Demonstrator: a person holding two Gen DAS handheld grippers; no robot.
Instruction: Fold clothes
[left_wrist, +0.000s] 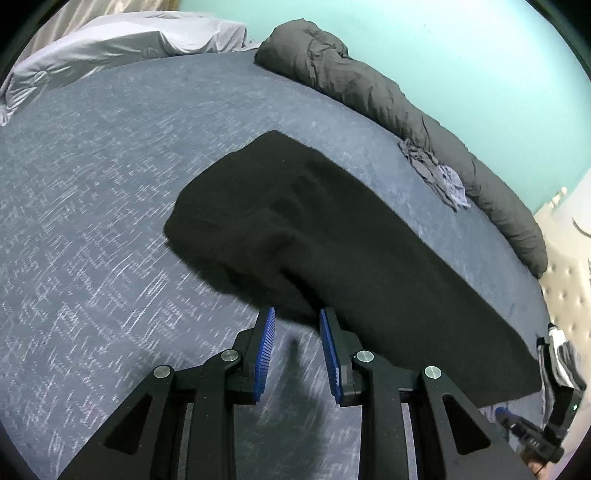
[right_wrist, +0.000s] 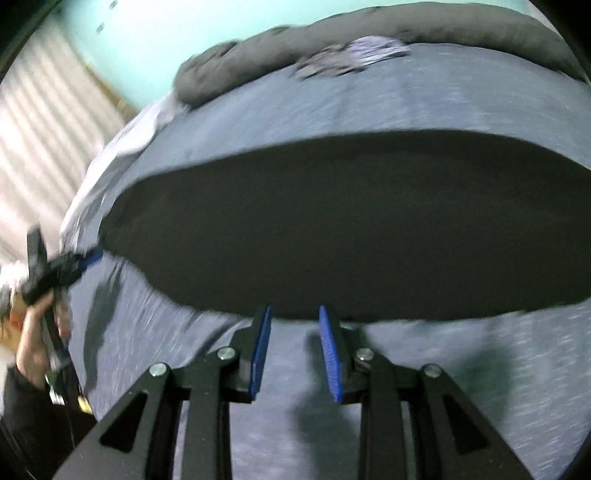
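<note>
In the left wrist view, the left gripper hangs just above a bed covered with a blue-grey heathered sheet. Its jaws stand spread, with nothing between the 2 blue ribbed pads; only the sheet and a dark shadow show in the gap. The tips sit at the near edge of a black garment, which lies flat on the bed as a long folded strip running from the middle of the bed toward the lower right. Whether the right-hand tip touches the cloth cannot be told. Along the far side of the bed, against a pale green wall, lies a rolled dark grey duvet. A small crumpled grey-blue cloth rests just beside the duvet, apart from the black garment. A light grey pillow sits at the upper left. The right gripper shows at the lower right, beside the garment's end.

In the right wrist view, blurred, the right gripper has its jaws spread too, empty, tips at the near edge of the black garment. At the far left a hand holds the left gripper at the garment's other end. No containers appear in either view.
</note>
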